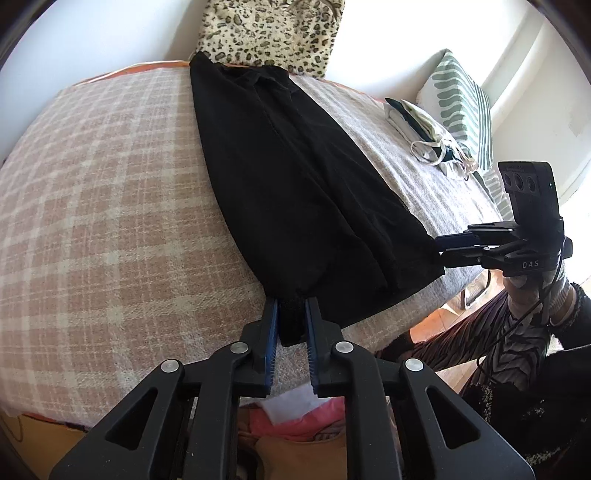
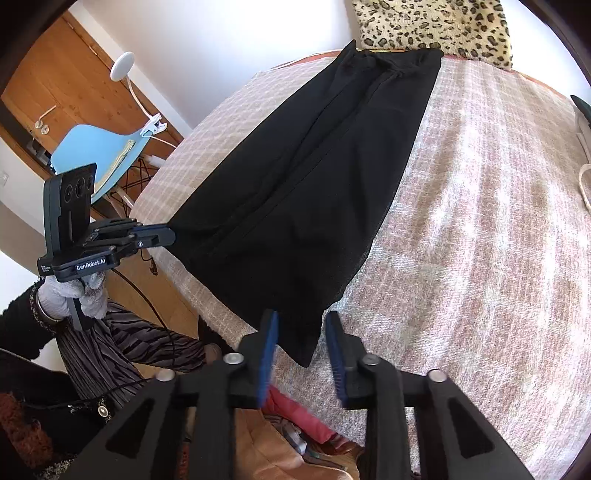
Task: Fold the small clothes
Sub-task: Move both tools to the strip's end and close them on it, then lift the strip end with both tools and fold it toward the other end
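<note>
Your left claw (image 1: 291, 321) pinches garment (image 1: 295, 177) corner at bed (image 1: 110, 192) edge; right claw (image 2: 301, 332) part-open, corner between pads, grip unclear. Lift unevenly, right corner slips.

Black jaws, blue pads (image 1: 272, 325), white gloves (image 2: 55, 293).

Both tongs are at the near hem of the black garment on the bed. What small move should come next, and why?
Probably lift both near corners together and carry them toward the far end by the leopard-print cushion. The black garment lies long and flat on the plaid blanket; the left tongs pinch one corner, and the right tongs straddle the other, though their jaws look slack, so tighten first.
</note>
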A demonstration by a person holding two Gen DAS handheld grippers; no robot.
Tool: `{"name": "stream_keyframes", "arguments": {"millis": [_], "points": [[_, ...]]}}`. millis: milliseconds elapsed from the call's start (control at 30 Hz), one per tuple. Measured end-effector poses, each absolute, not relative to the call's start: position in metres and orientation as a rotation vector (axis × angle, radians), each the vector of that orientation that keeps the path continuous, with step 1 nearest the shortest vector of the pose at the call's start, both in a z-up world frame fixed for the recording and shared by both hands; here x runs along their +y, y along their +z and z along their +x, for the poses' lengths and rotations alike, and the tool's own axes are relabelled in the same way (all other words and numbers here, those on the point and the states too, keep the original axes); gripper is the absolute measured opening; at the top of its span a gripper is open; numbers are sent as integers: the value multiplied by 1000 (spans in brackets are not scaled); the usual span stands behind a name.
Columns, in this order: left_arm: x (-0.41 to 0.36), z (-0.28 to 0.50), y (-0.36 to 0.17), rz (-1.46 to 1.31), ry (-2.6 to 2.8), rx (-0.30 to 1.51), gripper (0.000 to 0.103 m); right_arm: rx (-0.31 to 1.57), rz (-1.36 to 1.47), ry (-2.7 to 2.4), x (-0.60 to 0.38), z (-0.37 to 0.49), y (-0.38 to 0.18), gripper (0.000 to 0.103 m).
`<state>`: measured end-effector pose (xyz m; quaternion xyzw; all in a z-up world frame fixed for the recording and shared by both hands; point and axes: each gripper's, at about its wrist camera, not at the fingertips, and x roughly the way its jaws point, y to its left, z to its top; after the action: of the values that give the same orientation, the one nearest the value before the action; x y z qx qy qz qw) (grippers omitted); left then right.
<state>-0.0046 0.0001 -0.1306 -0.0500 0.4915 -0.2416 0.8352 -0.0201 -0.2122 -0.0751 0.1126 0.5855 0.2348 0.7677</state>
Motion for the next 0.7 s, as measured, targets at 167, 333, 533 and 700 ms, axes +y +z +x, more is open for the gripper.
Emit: {"name": "stream_keyframes", "arguments": {"millis": [167,333,533,700], "points": [[-1,-5,-139,-125,-533,1073,20,1313,409,531,-224,-12,-94,46],[5,-1,-141,-165,-530,1063,4,1303,342,553,-211,-16,-95,10],[4,-2,-125,-171,-545,1002,3,1282,444,562,-223,-16,-95,3],[8,4,-107,-201,-544,939,3,1219,550,572,-240,-11,-87,2]]}}
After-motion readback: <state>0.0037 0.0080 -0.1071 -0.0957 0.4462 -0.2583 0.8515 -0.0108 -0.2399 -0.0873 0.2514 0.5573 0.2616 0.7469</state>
